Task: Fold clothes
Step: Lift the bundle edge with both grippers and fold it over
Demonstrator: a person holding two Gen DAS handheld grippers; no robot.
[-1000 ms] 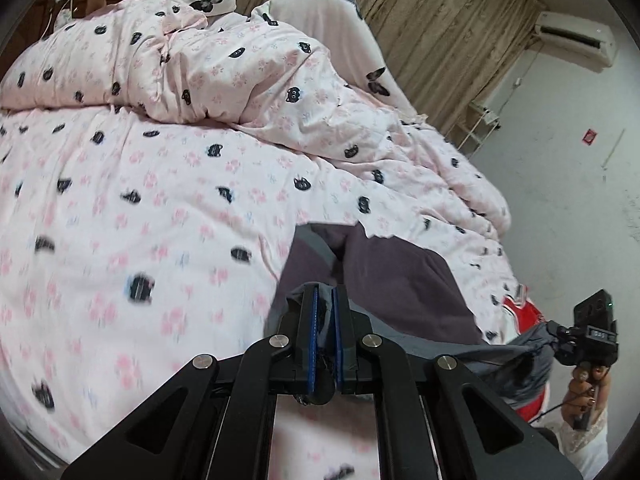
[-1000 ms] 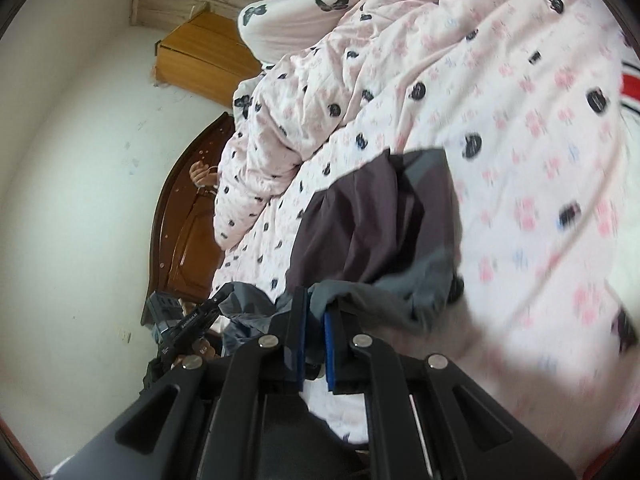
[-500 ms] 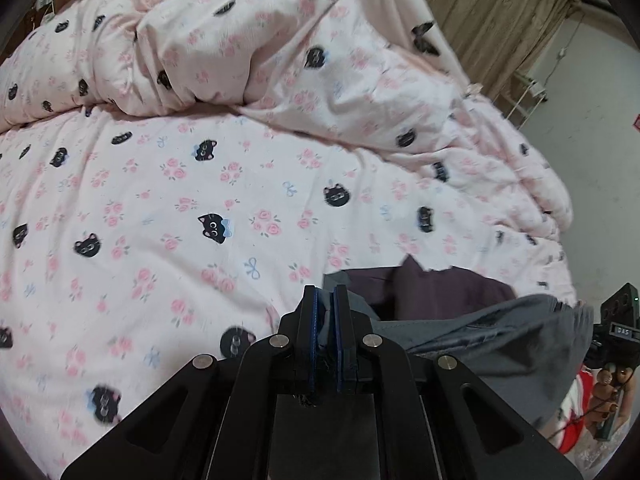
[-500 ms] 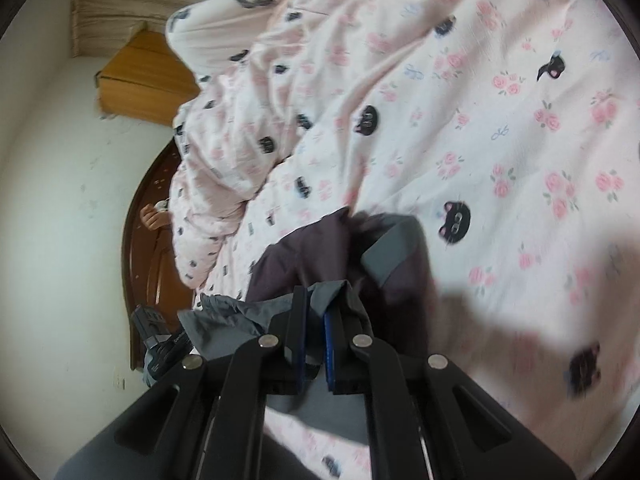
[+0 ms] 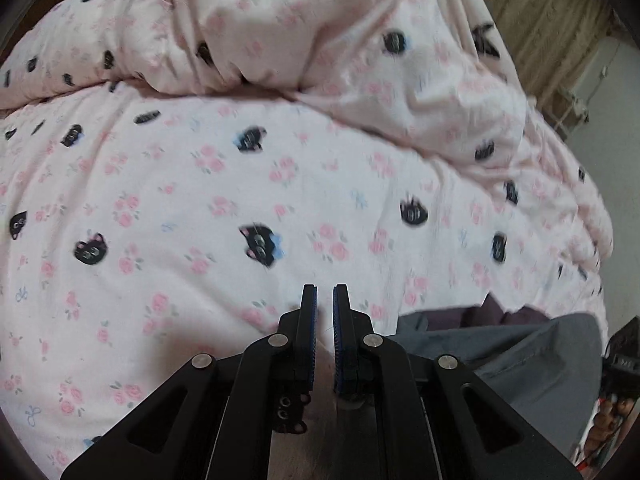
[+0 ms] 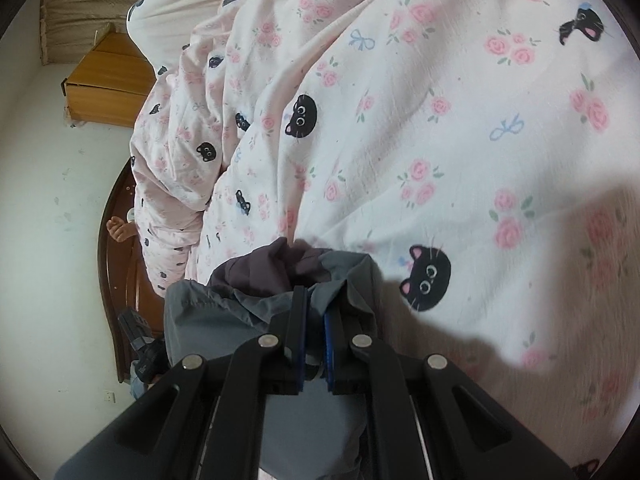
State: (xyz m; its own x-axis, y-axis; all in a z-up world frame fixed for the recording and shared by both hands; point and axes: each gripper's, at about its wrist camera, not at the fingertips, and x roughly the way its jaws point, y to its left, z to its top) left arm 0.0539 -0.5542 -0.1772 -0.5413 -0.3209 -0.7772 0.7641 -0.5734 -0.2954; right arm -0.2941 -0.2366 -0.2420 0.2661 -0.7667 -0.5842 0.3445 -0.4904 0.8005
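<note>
Left tongs [image 5: 324, 300]: jaws parted by a narrow gap, nothing held between them; bare sheet is seen through the gap.
Right tongs [image 6: 316, 304]: closed on a fold of the grey garment [image 6: 224, 316]; cloth is bunched up around the blue pads [image 6: 329, 334].
Grey garment: found at the near edge of the bed [image 6: 460, 128], lying on the sheet; in the left view [image 5: 532, 360] it is seen to the right of the left tongs, apart from them.
Lining: a darker purplish inner layer [image 6: 272, 264] is exposed at the top of the bunch.
Bed cover: pink, printed with roses and black cat heads.
Duvet [image 5: 320, 40]: heaped at the far side of the bed.
Focus: left view is motion-blurred.
Background: wooden cabinet [image 6: 108, 80] is seen by the wall.
</note>
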